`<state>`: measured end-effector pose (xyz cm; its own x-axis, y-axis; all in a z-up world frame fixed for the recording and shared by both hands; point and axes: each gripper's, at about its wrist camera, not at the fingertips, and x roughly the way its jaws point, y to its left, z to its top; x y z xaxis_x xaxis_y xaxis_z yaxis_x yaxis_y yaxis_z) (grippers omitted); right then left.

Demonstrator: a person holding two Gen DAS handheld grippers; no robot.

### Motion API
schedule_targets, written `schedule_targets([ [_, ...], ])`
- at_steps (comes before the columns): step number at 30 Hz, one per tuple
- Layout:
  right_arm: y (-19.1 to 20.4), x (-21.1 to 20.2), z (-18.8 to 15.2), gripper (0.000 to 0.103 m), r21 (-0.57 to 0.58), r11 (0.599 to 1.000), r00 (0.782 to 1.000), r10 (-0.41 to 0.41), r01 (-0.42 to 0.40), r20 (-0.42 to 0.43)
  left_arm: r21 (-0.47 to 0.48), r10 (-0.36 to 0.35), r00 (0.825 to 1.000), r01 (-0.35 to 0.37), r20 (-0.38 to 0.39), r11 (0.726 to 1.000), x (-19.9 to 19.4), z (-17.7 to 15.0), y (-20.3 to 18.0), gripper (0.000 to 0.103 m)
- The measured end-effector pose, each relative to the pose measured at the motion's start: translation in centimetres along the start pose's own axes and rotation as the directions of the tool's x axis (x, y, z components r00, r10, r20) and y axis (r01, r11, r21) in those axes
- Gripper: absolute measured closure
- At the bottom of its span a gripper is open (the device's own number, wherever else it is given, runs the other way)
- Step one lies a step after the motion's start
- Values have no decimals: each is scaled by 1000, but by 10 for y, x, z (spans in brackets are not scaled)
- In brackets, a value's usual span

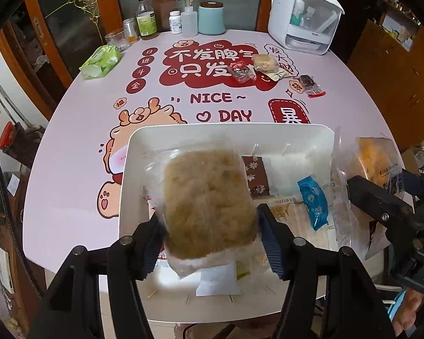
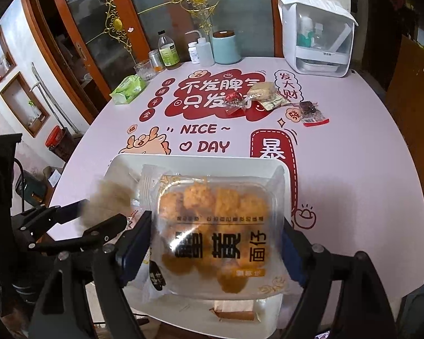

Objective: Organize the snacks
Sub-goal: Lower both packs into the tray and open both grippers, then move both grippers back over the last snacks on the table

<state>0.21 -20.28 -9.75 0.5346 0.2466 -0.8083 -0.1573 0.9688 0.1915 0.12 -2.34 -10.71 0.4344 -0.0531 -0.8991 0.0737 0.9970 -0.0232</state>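
Left gripper (image 1: 212,223): fingers pinching a clear-wrapped brown cake (image 1: 209,197), held over the white tray (image 1: 135,152). Right gripper (image 2: 216,243): clamped on a pack of golden buns (image 2: 214,231), above the tray's right side. Loose snacks (image 1: 265,66) lie further back on the table (image 1: 79,130).

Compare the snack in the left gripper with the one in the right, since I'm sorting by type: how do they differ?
The left gripper holds a brown shredded cake, one flat block in a plain clear wrapper. The right gripper holds an orange snack pack: several round golden pieces in a clear tray, its film printed with large black characters. The pack looks wider than the cake. Both are clamped by their sides over the white tray.
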Motion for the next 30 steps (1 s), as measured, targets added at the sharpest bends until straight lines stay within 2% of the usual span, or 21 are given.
schedule_targets([
  [1,0,1,0,19,-1,1000,1000,-1,1,0,-1,2,1000,-2,4,1000,0,1,0,38],
  [3,-2,1,1,17,12,1000,1000,-1,1,4,-3,0,1000,0,18,1000,-2,3,0,21],
  [5,-3,3,2,15,16,1000,1000,-12,12,3,1,7,1000,-7,30,1000,-2,4,-1,18],
  [9,-1,-3,6,13,-5,1000,999,-20,21,38,6,11,1000,-11,27,1000,-1,6,-3,4],
  [15,2,-5,9,13,-26,1000,998,-14,16,56,14,34,998,-35,57,999,-6,9,-4,2],
  [30,-1,-7,7,13,-25,1000,998,-16,18,60,16,43,997,-44,62,999,-9,8,-5,2],
])
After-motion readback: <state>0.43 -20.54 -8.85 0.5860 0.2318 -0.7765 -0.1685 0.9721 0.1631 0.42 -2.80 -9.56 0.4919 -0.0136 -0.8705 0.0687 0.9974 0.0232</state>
